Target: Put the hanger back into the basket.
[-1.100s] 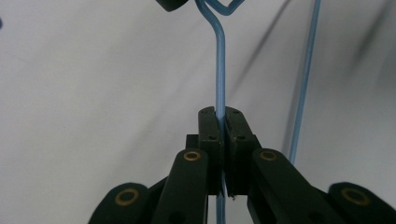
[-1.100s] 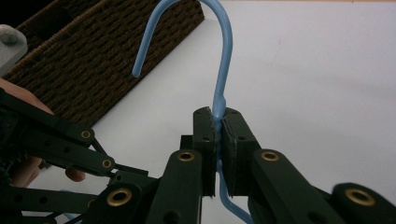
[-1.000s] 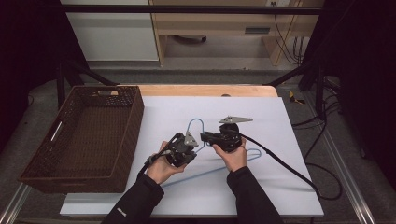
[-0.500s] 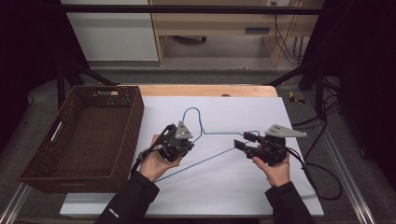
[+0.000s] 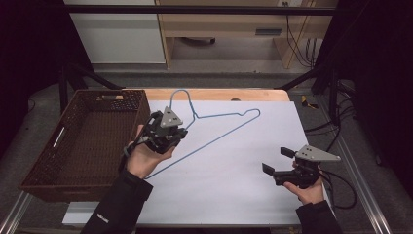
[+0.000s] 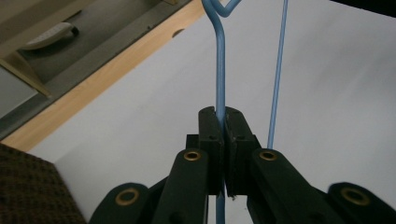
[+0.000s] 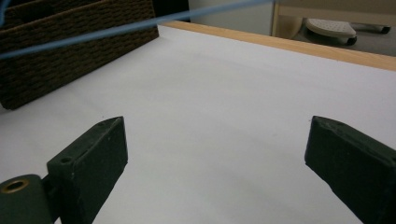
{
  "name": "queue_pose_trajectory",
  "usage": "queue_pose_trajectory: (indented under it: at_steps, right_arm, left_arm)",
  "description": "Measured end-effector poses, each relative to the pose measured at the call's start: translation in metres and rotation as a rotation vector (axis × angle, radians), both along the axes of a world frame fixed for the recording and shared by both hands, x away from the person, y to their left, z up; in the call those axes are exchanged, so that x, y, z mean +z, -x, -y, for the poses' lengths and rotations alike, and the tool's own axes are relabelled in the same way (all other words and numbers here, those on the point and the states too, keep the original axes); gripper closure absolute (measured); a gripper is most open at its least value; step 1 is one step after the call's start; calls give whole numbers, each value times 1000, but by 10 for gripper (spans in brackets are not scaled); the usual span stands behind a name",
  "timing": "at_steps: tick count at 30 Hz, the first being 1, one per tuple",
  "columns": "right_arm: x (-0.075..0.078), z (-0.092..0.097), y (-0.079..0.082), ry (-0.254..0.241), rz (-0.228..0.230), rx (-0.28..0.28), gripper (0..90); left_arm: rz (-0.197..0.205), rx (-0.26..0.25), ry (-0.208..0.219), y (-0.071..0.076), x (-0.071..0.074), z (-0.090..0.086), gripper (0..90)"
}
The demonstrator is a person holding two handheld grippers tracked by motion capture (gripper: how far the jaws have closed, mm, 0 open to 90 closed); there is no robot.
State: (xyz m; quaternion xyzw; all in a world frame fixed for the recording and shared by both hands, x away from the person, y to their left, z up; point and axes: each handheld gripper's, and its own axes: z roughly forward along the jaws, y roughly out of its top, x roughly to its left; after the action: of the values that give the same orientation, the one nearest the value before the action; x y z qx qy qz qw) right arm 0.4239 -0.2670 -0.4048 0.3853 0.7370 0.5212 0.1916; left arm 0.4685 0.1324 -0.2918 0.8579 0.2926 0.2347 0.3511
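Left gripper (image 5: 165,130) near the tabletop's (image 5: 234,195) left edge, jaws clenched on the wire of the blue hanger (image 5: 221,129) just below its hook, hanger slanting from the far edge toward the near-left, apparently lifted at the gripped end. Right gripper (image 5: 275,161) near the right edge toward the near-right corner, well apart from the hanger, jaws just opened wide and released, nothing between them. Brown wicker basket (image 5: 34,180) against the left edge, just beside the left gripper, holding nothing visible inside.
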Motion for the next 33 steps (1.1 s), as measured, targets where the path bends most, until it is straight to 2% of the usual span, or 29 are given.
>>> queue_pose_trajectory:
  at_steps: [4,9,18,21,24,28,33]
  right_arm:
    - [-1,4,2,-9,7,-14,50]
    - [-1,8,5,5,17,-27,31]
    - [-3,14,8,11,16,-51,22]
    - [-3,13,8,14,13,-50,20]
    - [-4,13,7,18,11,-51,20]
    - [-5,14,7,20,8,-52,20]
    - [-6,13,6,31,9,-48,20]
  left_arm:
    - [27,33,1,-3,16,-15,876]
    - [57,76,14,-5,32,-33,876]
    - [80,142,24,-10,47,-73,876]
    - [75,156,26,-12,50,-85,876]
    - [69,166,3,-12,54,-98,876]
    - [48,177,-4,-12,56,-112,876]
    - [37,197,3,-13,59,-132,876]
